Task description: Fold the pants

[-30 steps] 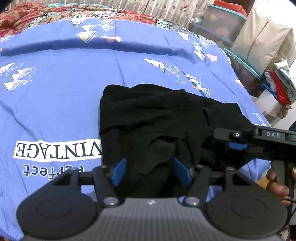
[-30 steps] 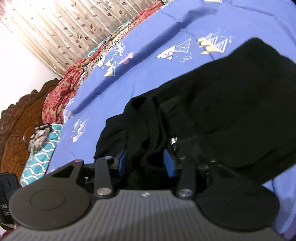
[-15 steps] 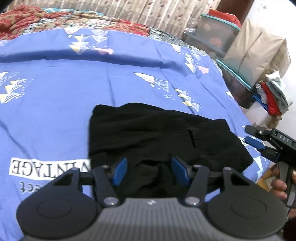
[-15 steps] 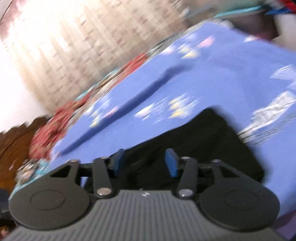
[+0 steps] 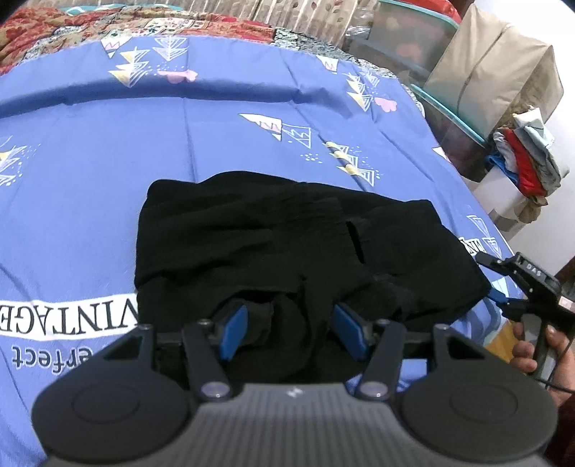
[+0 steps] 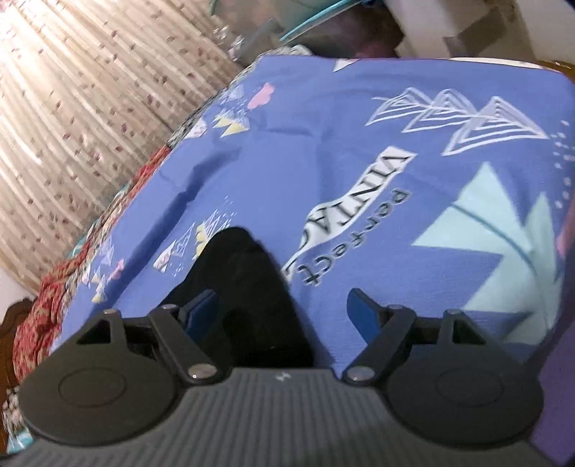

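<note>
The black pants lie folded into a rough rectangle on the blue printed bedsheet. My left gripper sits at their near edge, and a bunched fold of black cloth fills the gap between its blue pads. It is shut on that fold. In the left wrist view my right gripper hangs just off the pants' right edge, held by a hand. Its jaws are opening. In its own view the right gripper stands wide over a corner of the pants, with neither pad touching the cloth.
Storage boxes, a beige bag and a pile of clothes stand beyond the bed's right side. A red patterned blanket and curtains lie at the far end. The bed's edge is close on the right.
My right gripper let go of the pants, spread its jaws and swung away to their right edge. The cloth has settled flatter. My left gripper keeps its fold.
</note>
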A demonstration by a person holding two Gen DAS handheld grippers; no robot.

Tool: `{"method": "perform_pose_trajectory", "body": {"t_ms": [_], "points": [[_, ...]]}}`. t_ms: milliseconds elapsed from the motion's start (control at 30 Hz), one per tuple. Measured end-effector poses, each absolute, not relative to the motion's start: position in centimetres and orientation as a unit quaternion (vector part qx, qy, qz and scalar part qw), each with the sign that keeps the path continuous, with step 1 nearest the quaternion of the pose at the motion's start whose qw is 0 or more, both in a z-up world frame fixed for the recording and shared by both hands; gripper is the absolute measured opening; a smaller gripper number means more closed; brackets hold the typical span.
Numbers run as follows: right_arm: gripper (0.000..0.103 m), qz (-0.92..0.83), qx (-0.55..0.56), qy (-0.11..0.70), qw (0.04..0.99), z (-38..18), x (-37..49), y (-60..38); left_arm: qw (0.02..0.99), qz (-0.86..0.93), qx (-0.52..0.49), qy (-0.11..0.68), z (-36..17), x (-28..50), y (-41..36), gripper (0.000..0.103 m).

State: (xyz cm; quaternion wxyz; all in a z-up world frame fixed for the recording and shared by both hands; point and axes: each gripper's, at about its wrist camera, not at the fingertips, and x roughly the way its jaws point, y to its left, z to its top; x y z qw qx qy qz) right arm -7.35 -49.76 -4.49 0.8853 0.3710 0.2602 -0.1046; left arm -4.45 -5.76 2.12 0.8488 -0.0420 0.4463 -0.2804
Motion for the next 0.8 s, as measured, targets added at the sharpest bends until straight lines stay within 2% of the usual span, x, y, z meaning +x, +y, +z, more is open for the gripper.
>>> {"method": "perform_pose_trajectory", "body": {"t_ms": [67,133,200,267,367,567,800], "points": [[0.081,-0.097,0.37,0.267,0.884,-4.7,-6.9,-49.3,0.849,-0.277,-0.043,0.448,2.1,-4.5,-5.6,0.054],[0.073,-0.081,0.37,0.275,0.884,-4.8,-6.9,-48.7,0.85,-0.275,-0.045,0.447,2.2,-4.6,-5.5,0.054],[0.036,-0.067,0.355,0.299,0.883,-4.7,-6.5,-47.7,0.85,-0.275,-0.049,0.446,2.2,-4.7,-5.3,0.054],[0.018,-0.061,0.34,0.311,0.885,-4.3,-6.4,-47.1,0.85,-0.276,-0.053,0.445,2.2,-4.7,-5.1,0.054],[0.015,-0.051,0.344,0.289,0.892,-2.3,-6.6,-46.8,0.852,-0.276,-0.059,0.44,2.4,-4.8,-4.5,0.054],[0.015,0.024,0.285,0.244,0.927,3.9,-5.1,-42.3,0.867,-0.257,-0.097,0.416,3.3,-4.5,-1.1,0.054],[0.015,0.18,0.141,0.266,0.936,8.0,-2.1,-29.7,0.882,-0.181,-0.156,0.406,2.7,-4.7,6.8,0.054]]}}
